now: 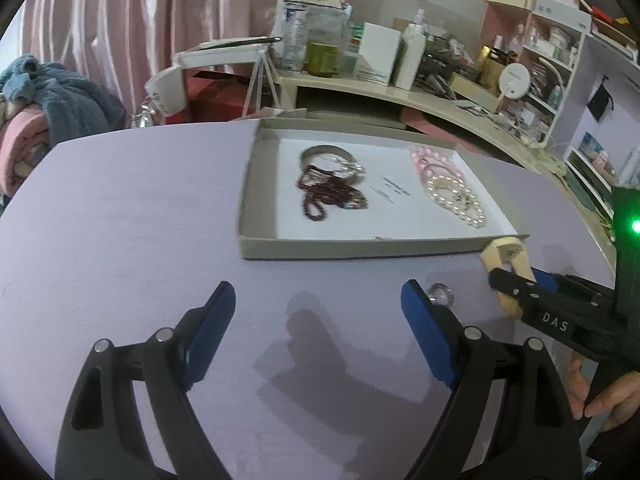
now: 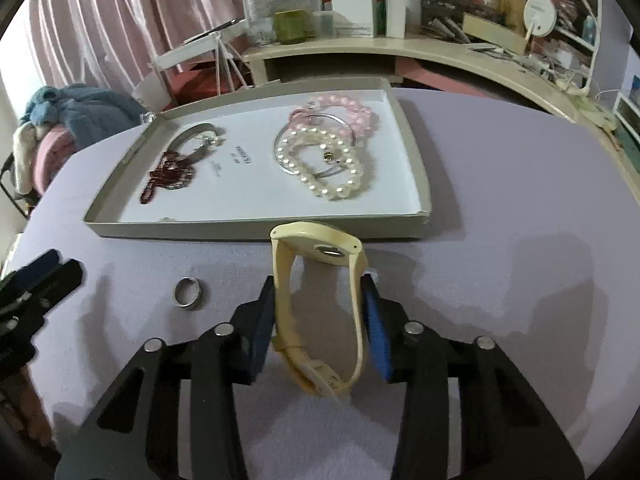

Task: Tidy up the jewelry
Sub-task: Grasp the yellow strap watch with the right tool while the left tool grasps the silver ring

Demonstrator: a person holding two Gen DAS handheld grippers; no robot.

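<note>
My right gripper (image 2: 318, 284) is shut on a cream wristwatch (image 2: 316, 248), held just above the table before the shallow grey tray (image 2: 256, 230); the watch also shows in the left wrist view (image 1: 505, 258). The tray holds a dark red bead necklace (image 2: 168, 176), a metal bangle (image 2: 192, 140), a white pearl bracelet (image 2: 324, 160) and a pink bead bracelet (image 2: 344, 114). A silver ring (image 2: 188, 293) lies on the table left of the watch. My left gripper (image 1: 318, 304) is open and empty, with the ring (image 1: 440, 294) by its right finger.
The lilac table (image 2: 520, 280) extends around the tray. Behind it stands a cluttered beige desk (image 2: 360, 48) with bottles and boxes. A pile of blue and pink cloth (image 2: 72, 116) sits at far left. Pink curtains hang behind.
</note>
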